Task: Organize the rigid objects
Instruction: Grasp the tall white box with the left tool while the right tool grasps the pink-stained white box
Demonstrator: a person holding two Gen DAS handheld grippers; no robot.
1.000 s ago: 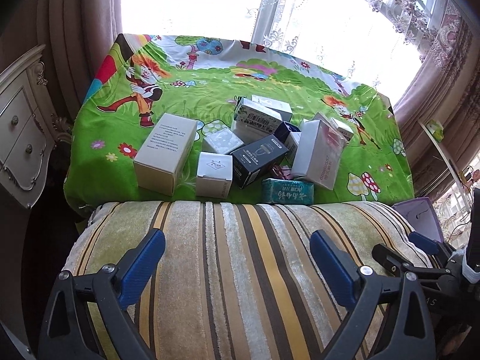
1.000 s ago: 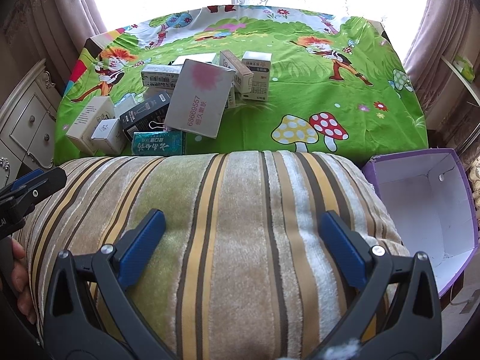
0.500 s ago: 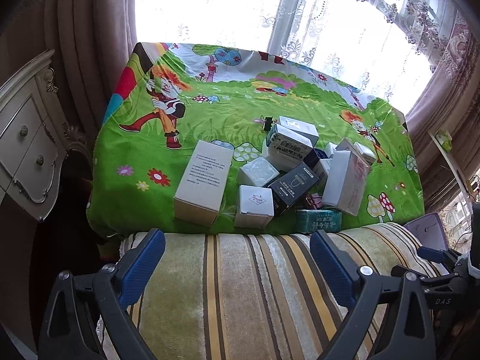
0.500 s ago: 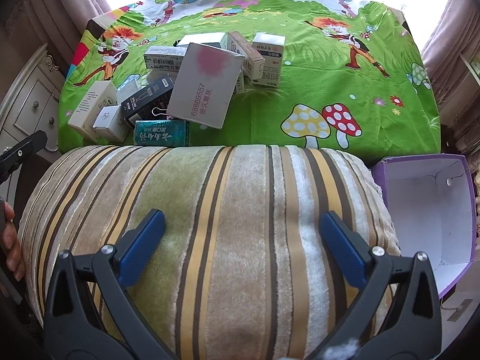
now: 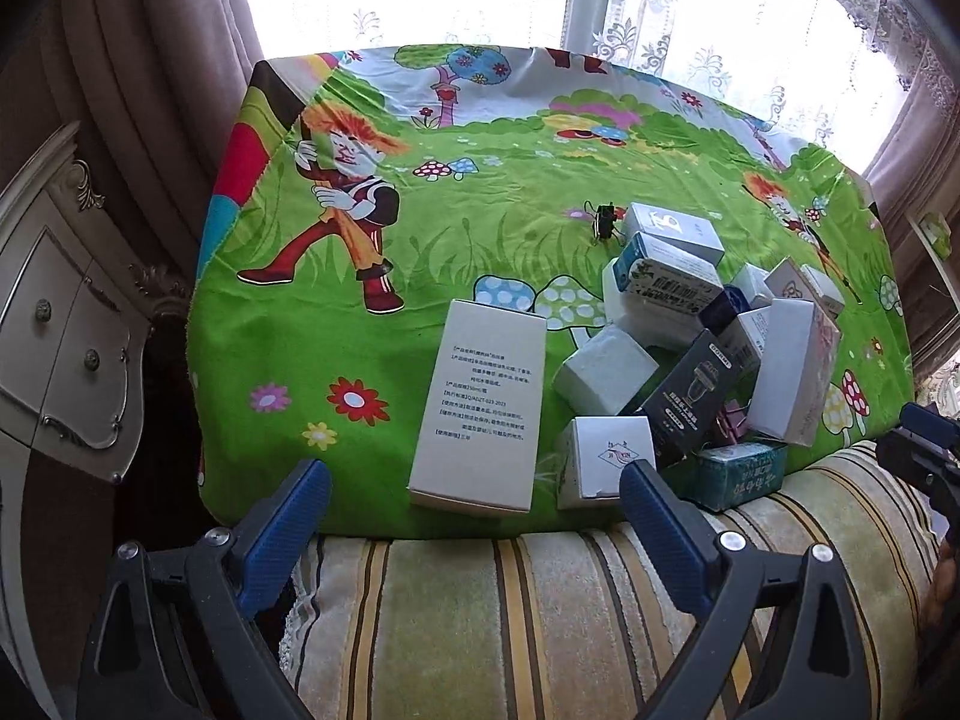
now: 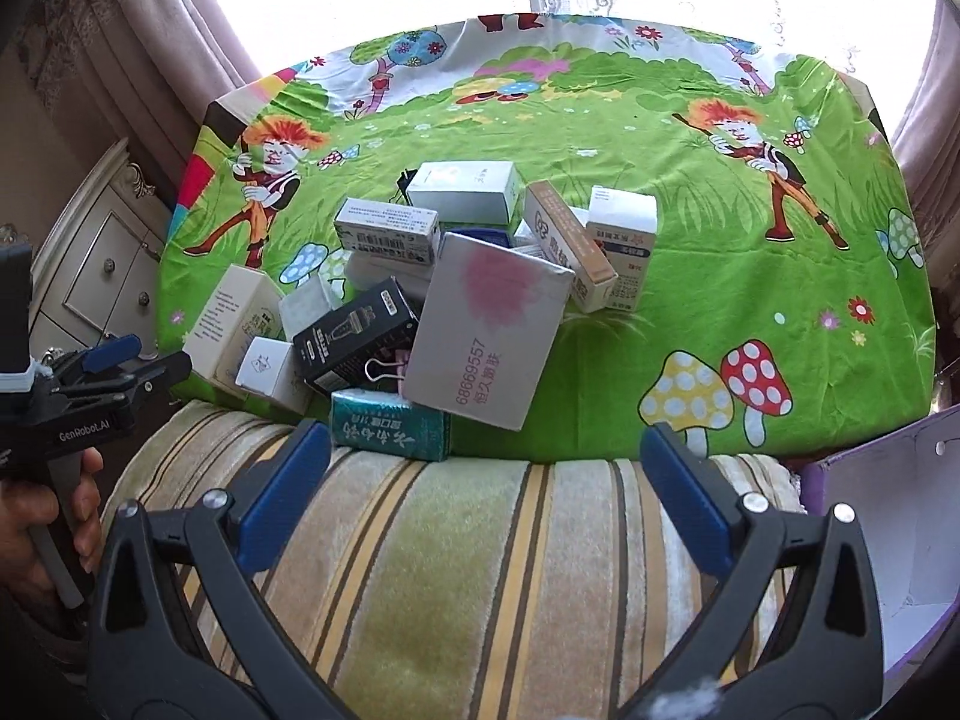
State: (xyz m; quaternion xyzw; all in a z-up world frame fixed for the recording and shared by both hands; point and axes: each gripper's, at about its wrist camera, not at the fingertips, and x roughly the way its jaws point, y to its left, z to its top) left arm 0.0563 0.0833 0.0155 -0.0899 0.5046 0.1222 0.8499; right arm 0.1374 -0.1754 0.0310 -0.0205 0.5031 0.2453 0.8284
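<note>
Left gripper [image 5: 474, 498], jaws wide and empty, has advanced from above the striped cushion [image 5: 540, 618] to the near edge of the green cloth [image 5: 300, 312], framing the tall white box [image 5: 480, 414]; sorting looks about to begin. Boxes lie heaped right of it.

Right gripper [image 6: 486, 456], likewise spread and empty, has also closed in, over the teal box [image 6: 390, 432]. A purple bin [image 6: 888, 540] waits near right.

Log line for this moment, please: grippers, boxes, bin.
left gripper: open, empty | right gripper: open, empty | boxes: piled on green cloth, untouched | purple bin: right, looks empty
</note>
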